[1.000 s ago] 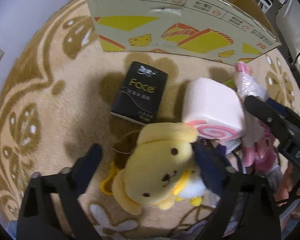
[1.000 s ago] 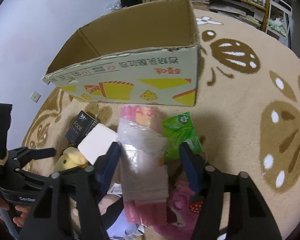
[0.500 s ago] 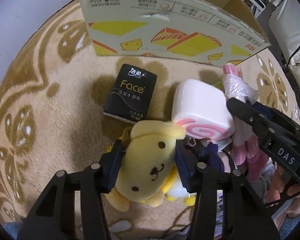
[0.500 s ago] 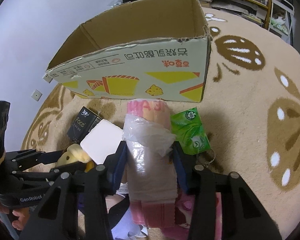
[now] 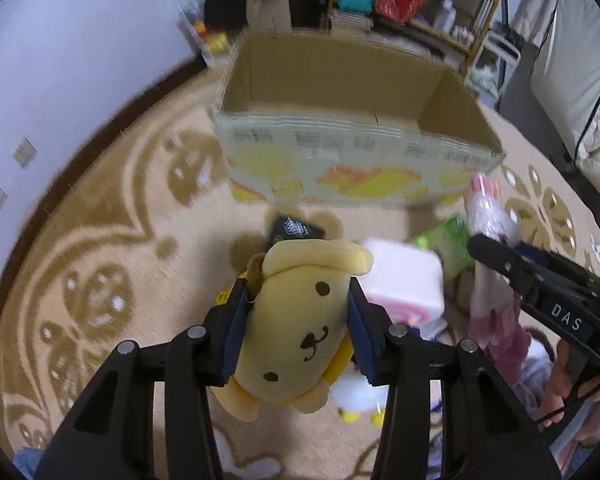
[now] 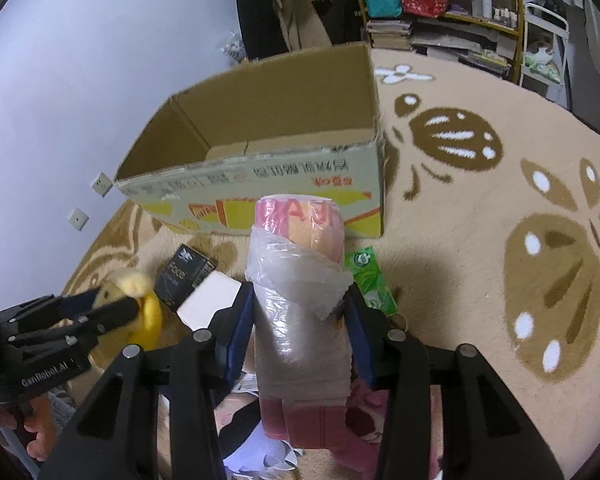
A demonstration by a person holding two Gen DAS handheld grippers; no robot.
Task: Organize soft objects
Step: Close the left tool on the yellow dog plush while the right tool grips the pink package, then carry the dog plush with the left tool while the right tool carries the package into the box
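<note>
My left gripper (image 5: pixel 298 300) pinches a yellow plush dog (image 5: pixel 300 344) by the sides of its head and holds it off the rug; its jaws are still closing on the toy. In the right wrist view my right gripper (image 6: pixel 300 304) is shut on a pink roll wrapped in clear plastic (image 6: pixel 296 248), held upright above the pile. An open cardboard box (image 5: pixel 340 148) stands just behind both, its inside bare. The yellow plush dog (image 6: pixel 148 312) and the left gripper (image 6: pixel 100 312) also show at the left of the right wrist view.
On the patterned beige rug (image 6: pixel 480 240) lie a black tissue pack (image 5: pixel 296 229), a pink-and-white swirl cushion (image 5: pixel 404 284), a green tissue pack (image 6: pixel 370 276) and a pink plush (image 6: pixel 364 432). Shelves (image 6: pixel 460 20) and a wall stand behind the box.
Both grippers closed on their objects, the left on the plush dog and the right on the wrapped roll. Both then rose and tilted up, bringing the open box top into view.
</note>
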